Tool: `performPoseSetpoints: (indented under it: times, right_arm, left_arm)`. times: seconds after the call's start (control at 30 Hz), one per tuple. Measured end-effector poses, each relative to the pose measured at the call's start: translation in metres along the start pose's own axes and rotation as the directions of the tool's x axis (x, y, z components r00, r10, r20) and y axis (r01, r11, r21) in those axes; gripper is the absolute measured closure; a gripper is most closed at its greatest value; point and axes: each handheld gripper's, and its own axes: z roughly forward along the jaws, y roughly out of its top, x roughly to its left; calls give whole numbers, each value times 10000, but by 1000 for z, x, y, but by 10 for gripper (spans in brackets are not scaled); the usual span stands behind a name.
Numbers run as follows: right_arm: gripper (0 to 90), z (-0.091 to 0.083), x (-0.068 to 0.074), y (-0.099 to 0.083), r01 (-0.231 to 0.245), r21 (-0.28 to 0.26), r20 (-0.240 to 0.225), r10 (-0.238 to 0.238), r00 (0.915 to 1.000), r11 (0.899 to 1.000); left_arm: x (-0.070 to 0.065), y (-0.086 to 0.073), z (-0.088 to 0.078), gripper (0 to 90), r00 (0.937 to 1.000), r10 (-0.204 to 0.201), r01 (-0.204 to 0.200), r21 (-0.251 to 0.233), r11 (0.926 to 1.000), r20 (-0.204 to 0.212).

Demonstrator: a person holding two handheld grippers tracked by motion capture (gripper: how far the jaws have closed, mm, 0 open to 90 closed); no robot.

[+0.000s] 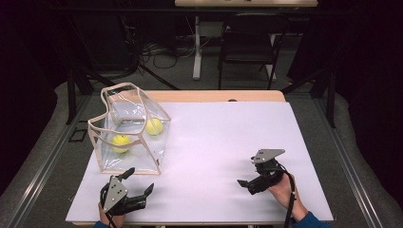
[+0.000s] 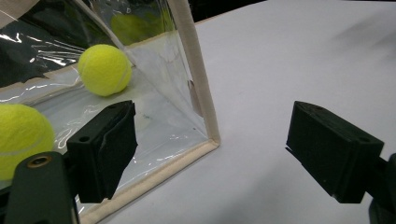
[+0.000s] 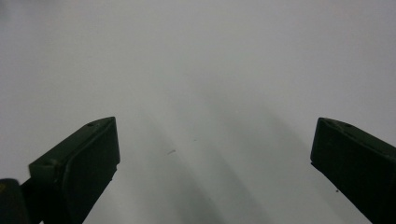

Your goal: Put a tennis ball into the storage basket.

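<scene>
Clear plastic tote bag [image 1: 133, 130], holding two tennis balls [image 1: 120, 142], stands at my surface's [image 1: 228, 142] left; left gripper [image 1: 138, 183] fingers apart beside its corner, right gripper [image 1: 244, 183] fingers apart, idle; I judge careless contact could topple it.

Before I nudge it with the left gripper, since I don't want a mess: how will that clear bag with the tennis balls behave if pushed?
The clear bag looks floppy: its film walls crease and sag between the cloth-trimmed edges, so it would probably buckle rather than slide. The two tennis balls lie loose inside and would likely roll. The open left gripper sits by its near corner.
</scene>
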Motion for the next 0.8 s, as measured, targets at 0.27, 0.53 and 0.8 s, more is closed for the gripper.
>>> performPoseSetpoints:
  times: [0.27,0.53,0.8]
  right_arm:
    - [7,-3,2,-19,-161,130,144,160,9998,9998]
    - [2,-5,7,-32,-284,162,196,281,9994,9995]
    - [0,-8,10,-35,-336,73,125,335,9994,9994]
  left_arm:
    - [1,0,0,162,10000,-10,9,68,10000,49]
    - [1,0,2,162,10000,-27,26,264,9996,53]
    - [1,2,2,162,9998,-64,55,435,9990,205]
